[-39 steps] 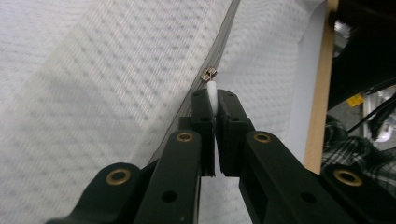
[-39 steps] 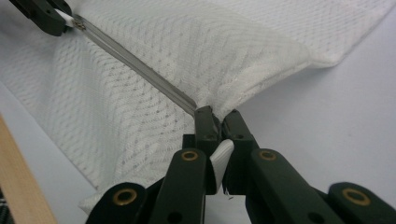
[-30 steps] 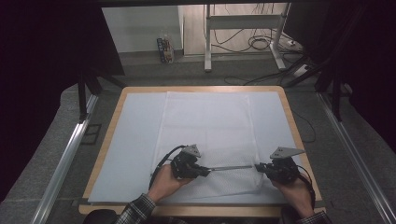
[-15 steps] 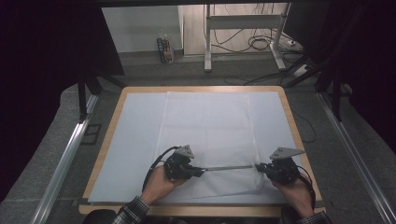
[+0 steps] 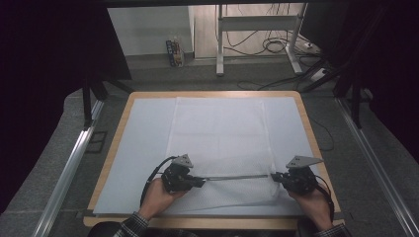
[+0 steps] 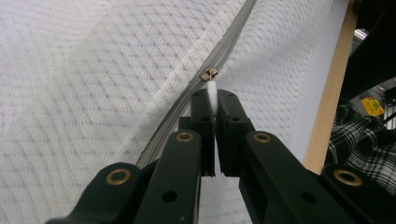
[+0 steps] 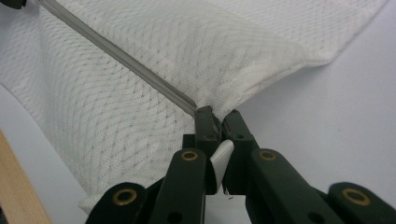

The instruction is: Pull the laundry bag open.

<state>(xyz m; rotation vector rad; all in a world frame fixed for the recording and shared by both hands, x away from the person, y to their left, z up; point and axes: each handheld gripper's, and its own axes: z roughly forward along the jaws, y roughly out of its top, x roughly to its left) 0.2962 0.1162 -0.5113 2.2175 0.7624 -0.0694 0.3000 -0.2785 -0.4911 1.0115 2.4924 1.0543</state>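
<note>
- Holding two grippers, you have one in each hand near the table's (image 5: 116, 148) near edge; your left gripper (image 5: 197, 181) and right gripper (image 5: 274, 177) face each other along one grey zipper (image 5: 236, 177).
- You are working on one white mesh bag (image 5: 220, 143), which lies flat on the pale sheet (image 5: 143, 143) covering the table, roughly in the middle, with its zipper end nearest you.
- Your left gripper (image 6: 215, 105) is clenched on one white pull tab (image 6: 212, 91); the tab runs up from between the jaws to one small metal slider (image 6: 209, 73) sitting on the zipper (image 6: 187, 112).
- Your right gripper (image 7: 219, 122) is clenched on the bag's corner (image 7: 219, 105), right where the zipper (image 7: 121, 60) ends; one white tag (image 7: 221, 158) sticks out between the jaws lower down.
- Between the two grippers the zipper runs as a straight line.
- Your two hands, left (image 5: 160, 195) and right (image 5: 311, 202), rest at the table's wooden rim, checked sleeves (image 5: 131, 226) just behind them.
</note>
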